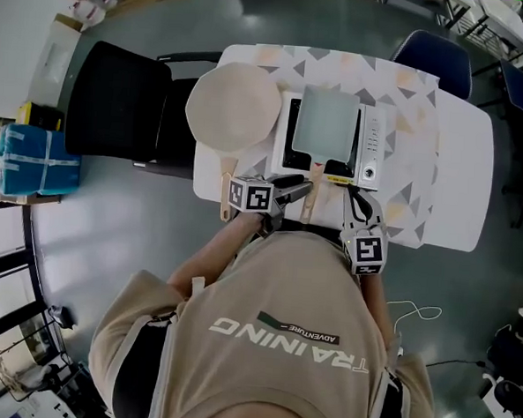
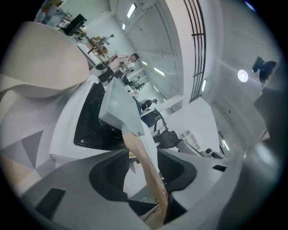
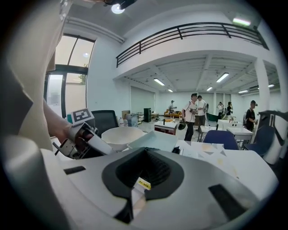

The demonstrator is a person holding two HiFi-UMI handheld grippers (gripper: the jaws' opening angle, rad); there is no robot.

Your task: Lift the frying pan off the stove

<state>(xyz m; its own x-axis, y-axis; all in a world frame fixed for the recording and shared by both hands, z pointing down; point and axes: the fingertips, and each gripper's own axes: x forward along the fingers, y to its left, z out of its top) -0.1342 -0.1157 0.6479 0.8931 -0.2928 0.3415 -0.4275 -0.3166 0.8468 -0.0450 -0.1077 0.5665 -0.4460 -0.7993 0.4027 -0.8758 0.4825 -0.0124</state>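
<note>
Square pale-blue frying pan (image 1: pixel 324 121), flat and shallow-walled, sits on the black glass top of a white boxy induction stove (image 1: pixel 369 148). Its straight wooden handle (image 1: pixel 316 173) points off the stove's near edge toward the person. Left gripper (image 1: pixel 296 190) at the stove's near edge: jaws spread wide, handle runs between them close to one jaw, pads not pressing on it. Right gripper (image 1: pixel 356 201) just off the stove's near right corner: jaws pressed together, nothing in them. Round cream pan (image 1: pixel 232 105), deep and matte, with its own wooden handle, lies left of the stove and touches its side. Both are on a tablecloth (image 1: pixel 409 107) with a grey and peach triangle print.
</note>
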